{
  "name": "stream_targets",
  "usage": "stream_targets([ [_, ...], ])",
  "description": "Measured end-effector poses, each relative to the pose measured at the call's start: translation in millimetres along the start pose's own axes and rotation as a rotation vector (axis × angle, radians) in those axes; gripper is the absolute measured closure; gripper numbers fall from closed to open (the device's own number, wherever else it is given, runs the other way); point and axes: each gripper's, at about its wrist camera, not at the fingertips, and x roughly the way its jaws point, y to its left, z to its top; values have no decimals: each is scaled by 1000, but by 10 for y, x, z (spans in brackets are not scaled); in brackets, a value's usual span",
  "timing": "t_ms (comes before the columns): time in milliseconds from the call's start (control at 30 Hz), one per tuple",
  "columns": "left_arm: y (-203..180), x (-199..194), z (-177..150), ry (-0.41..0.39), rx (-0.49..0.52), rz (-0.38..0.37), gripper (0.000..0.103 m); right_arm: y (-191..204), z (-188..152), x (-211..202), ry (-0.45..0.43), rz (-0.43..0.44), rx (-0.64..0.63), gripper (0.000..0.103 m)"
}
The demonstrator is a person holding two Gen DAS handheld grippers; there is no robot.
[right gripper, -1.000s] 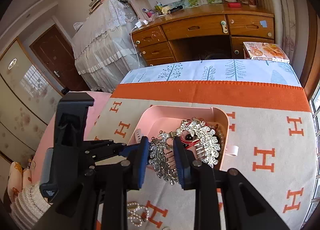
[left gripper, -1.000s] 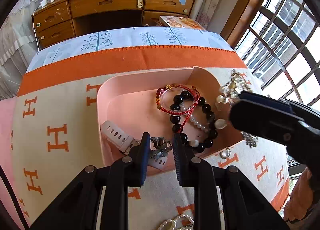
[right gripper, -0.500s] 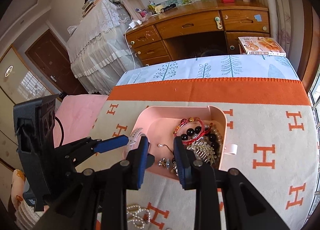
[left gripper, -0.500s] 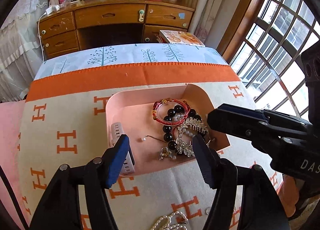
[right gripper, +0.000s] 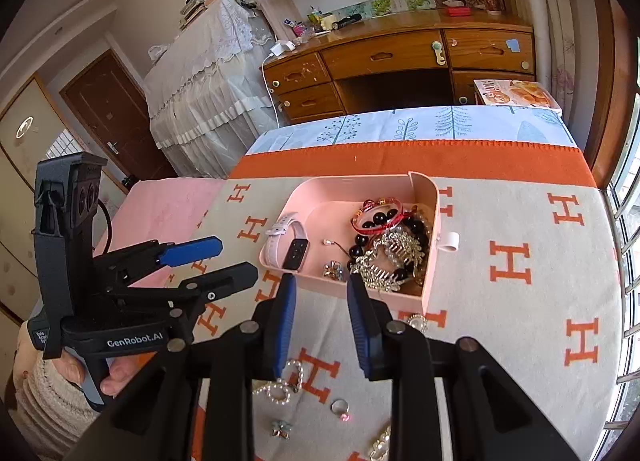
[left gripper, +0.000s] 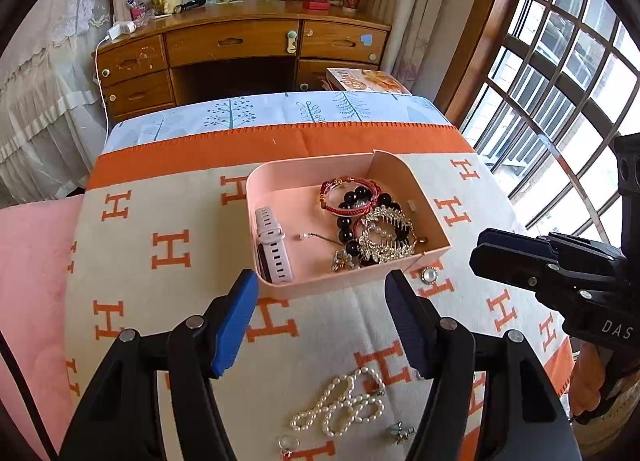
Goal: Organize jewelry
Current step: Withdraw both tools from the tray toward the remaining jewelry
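Note:
A pink tray [left gripper: 416, 181] [right gripper: 434, 221] sits on the H-patterned blanket. It holds a white watch [left gripper: 274, 245] [right gripper: 286, 239], a red bracelet [left gripper: 348, 197], black beads [right gripper: 378, 217], a silver hair comb [left gripper: 386, 235] [right gripper: 394, 255] and a small brooch [left gripper: 342, 261]. A pearl necklace [left gripper: 340, 401] [right gripper: 280, 385], rings [right gripper: 340, 407] and a round pearl piece [left gripper: 429, 275] lie loose on the blanket near me. My left gripper [left gripper: 320, 325] [right gripper: 218, 261] is open and empty, just short of the tray. My right gripper [right gripper: 320, 321] [left gripper: 492, 257] is open and empty, beside the tray's near right corner.
The blanket [left gripper: 168, 249] covers a bed, with a pink sheet [left gripper: 32, 261] at its left. A wooden desk [left gripper: 240, 45] stands beyond the bed's far end. A window [left gripper: 560, 81] runs along the right side. A book [left gripper: 368, 81] lies at the far right.
The left gripper opened and let go of the small brooch; the right let go of the silver hair comb. Both pieces now lie in the tray. Both grippers pulled back toward me.

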Motion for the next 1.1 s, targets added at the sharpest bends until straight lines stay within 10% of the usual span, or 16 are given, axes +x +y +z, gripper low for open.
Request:
stream_targets([
  [533, -111, -113, -574, 87, 106, 43, 39, -35, -632, -250, 75, -114, -34, 76],
  [1100, -317, 362, -947, 240, 330, 48, 39, 162, -1206, -17, 191, -46, -92, 76],
])
